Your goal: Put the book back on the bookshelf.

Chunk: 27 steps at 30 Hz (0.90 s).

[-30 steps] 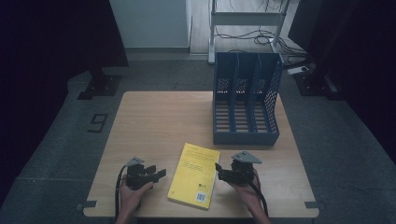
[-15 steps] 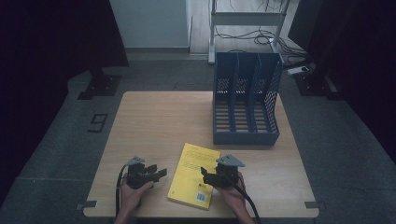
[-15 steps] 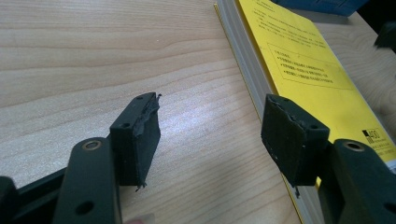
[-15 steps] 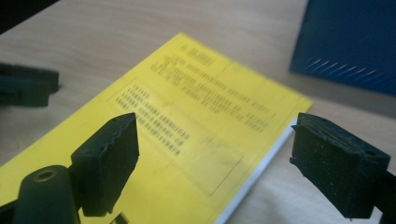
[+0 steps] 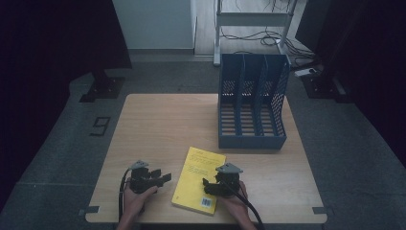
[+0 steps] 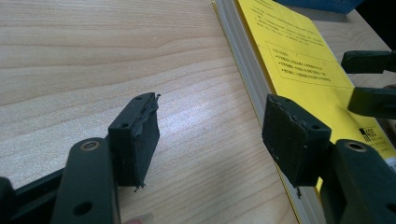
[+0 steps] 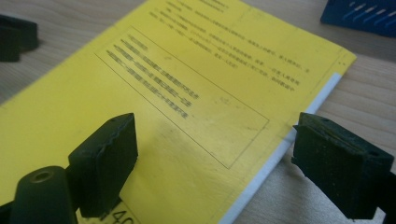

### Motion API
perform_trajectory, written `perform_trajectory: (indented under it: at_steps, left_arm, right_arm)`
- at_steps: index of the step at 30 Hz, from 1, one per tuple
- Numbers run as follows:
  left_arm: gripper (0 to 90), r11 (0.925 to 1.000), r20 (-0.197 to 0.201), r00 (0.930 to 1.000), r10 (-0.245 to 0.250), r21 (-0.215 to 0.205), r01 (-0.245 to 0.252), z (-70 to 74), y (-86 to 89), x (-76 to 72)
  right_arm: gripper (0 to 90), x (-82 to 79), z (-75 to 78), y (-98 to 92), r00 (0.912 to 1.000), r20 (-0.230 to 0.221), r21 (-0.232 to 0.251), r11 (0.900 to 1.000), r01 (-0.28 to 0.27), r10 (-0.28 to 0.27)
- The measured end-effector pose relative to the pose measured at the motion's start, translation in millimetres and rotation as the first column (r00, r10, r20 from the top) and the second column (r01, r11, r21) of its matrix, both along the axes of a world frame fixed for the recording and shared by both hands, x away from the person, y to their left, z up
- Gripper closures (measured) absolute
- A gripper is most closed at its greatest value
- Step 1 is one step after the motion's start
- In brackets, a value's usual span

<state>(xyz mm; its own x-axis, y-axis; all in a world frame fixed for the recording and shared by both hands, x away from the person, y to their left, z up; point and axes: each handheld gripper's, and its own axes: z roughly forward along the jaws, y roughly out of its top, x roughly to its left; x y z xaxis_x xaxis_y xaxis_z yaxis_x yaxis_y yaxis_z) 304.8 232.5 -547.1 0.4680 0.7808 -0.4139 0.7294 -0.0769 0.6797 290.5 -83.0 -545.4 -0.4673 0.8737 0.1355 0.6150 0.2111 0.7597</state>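
Right gripper (image 5: 209,186) has shifted leftward over the last second, from beside the yellow book (image 5: 199,178) to over its right edge near the front edge of the table (image 5: 158,120). Its jaws stand wide apart: in the right gripper view one black pad hangs over the yellow cover (image 7: 187,107), the other past the white page edge, above bare wood. Reads as a line-up to take the book by that edge; nothing clamped yet. Left gripper (image 5: 162,178) has stayed put near the front left corner, just left of the book, jaws also spread and holding nothing; the left gripper view looks along the spine side of the book (image 6: 299,65) with the right gripper's jaws farther off. Book lies flat, slightly skewed, at the front centre of the table. Blue three-slot file rack (image 5: 252,103) stands upright toward the far right edge, slots bare, likely the destination. Table is pale wood grain, otherwise bare. Room dim: grey floor, a number 9 marked on the floor (image 5: 100,126) left of the table, cables and a metal frame (image 5: 253,19) beyond.
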Motion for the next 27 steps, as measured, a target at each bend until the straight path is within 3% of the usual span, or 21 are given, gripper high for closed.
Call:
perform_trajectory:
  at_steps: [5,12,20,27]
  left_arm:
    - [35.6,1.0,-0.005,1.0,-0.006,0.008,0.006,0.9,-0.8,-0.6]
    - [35.6,0.9996,-0.005,1.0,0.0,0.027,0.0,2.4,-4.8,-1.1]
    - [35.8,0.9998,0.047,0.9988,0.013,0.015,-0.014,8.6,-10.5,-4.9]
    - [36.1,0.9999,0.066,0.9978,0.005,0.013,-0.006,11.9,-20.2,-6.8]
  right_arm:
    - [12.9,1.5,-3.5,-3.3,0.9996,-0.025,0.022,1.0,0.01,-0.01]
    - [13.3,0.3,-5.0,-4.3,0.9998,-0.016,0.029,1.0,0.011,-0.011]
    - [13.2,0.0,-5.7,-5.1,0.9999,-0.011,0.032,0.999,0.006,-0.006]
    - [12.8,0.3,-6.7,-5.9,1.0,-0.008,0.039,0.999,0.005,-0.004]
